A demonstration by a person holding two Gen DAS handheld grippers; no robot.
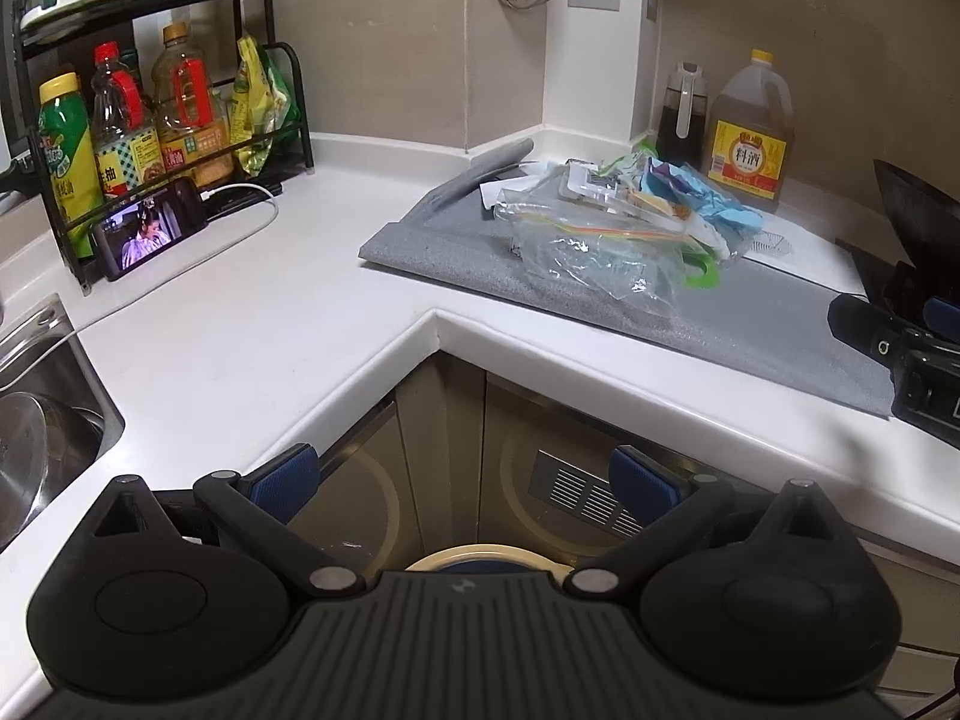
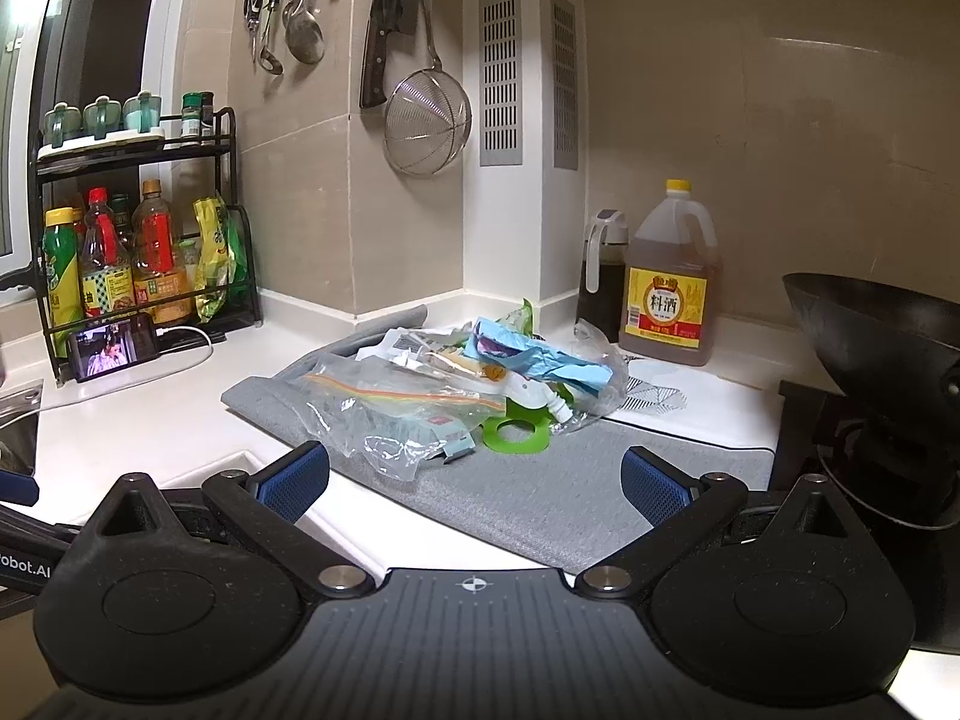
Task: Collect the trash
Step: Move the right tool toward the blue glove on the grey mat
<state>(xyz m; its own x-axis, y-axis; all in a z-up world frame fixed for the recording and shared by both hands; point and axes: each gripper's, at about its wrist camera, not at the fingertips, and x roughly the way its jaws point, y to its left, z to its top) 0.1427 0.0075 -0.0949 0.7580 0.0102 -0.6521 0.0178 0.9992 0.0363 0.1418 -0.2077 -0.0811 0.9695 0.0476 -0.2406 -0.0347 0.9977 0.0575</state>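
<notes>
— Largest first? White L-shaped countertop [image 2: 180, 414], grey rectangular felt mat [image 2: 540, 498] along its right-hand front edge.
— On it? Heap of clear plastic bags and blue wrappers [image 2: 480, 384], mid-mat, near the back edge.
— Grippers? Left gripper [image 1: 462, 483] spread wide, empty, off the counter's inner corner; right gripper [image 2: 474, 480] equally wide, empty, over the mat's front edge.

My left black two-finger gripper with blue ribbed pads [image 1: 462, 477] hangs level, jaws spread wide, gripping nothing. My right black gripper with matching blue pads [image 2: 474, 477] is likewise level, jaws wide apart and empty.
</notes>
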